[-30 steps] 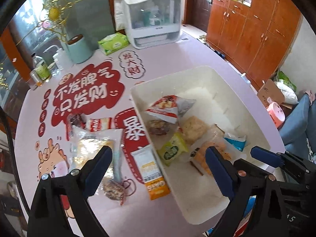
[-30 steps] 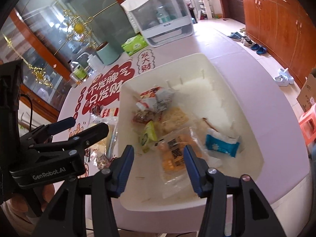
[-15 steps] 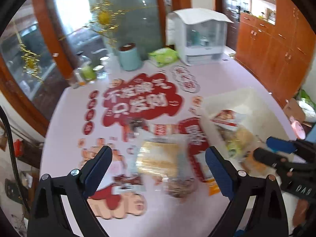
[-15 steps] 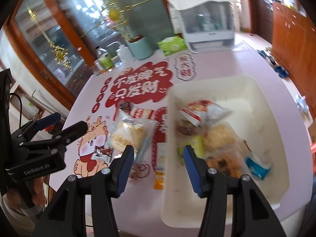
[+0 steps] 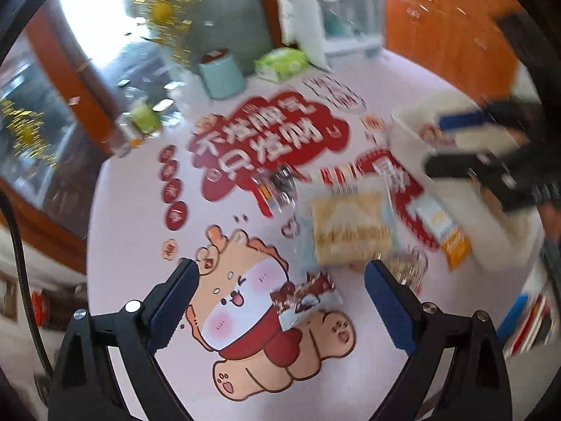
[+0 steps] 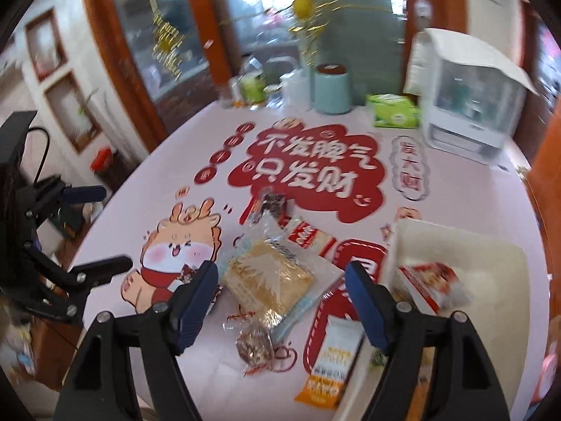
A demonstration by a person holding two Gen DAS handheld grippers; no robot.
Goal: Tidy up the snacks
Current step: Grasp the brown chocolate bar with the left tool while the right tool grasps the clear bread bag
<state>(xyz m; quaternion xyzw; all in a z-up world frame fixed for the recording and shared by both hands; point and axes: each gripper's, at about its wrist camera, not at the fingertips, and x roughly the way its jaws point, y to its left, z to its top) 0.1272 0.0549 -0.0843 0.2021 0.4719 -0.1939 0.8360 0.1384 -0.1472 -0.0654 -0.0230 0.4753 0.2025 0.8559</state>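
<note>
Several loose snacks lie on the pink table. A large clear pack of pale crackers [image 6: 268, 279] [image 5: 350, 222] lies in the middle. A small brown-and-white packet [image 5: 303, 298] lies between the tips of my open, empty left gripper [image 5: 282, 280]. My right gripper [image 6: 282, 282] is open and empty above the cracker pack. A small round brown snack [image 6: 255, 347], an orange-and-white bar [image 6: 333, 361], a red-and-white packet [image 6: 308, 236] and a dark packet [image 6: 270, 205] lie around it. The white bin [image 6: 455, 242] at the right holds a red-and-white bag [image 6: 434, 279].
At the table's far side stand a teal canister [image 6: 331, 87], a green tissue pack [image 6: 392, 115], a white covered appliance [image 6: 470, 105] and bottles [image 6: 252, 86]. The other gripper shows at the left edge of the right wrist view [image 6: 70, 231]. The table edge runs along the left.
Both grippers have swung left, away from the bin and over the loose snacks on the table. Both stayed open and empty.
</note>
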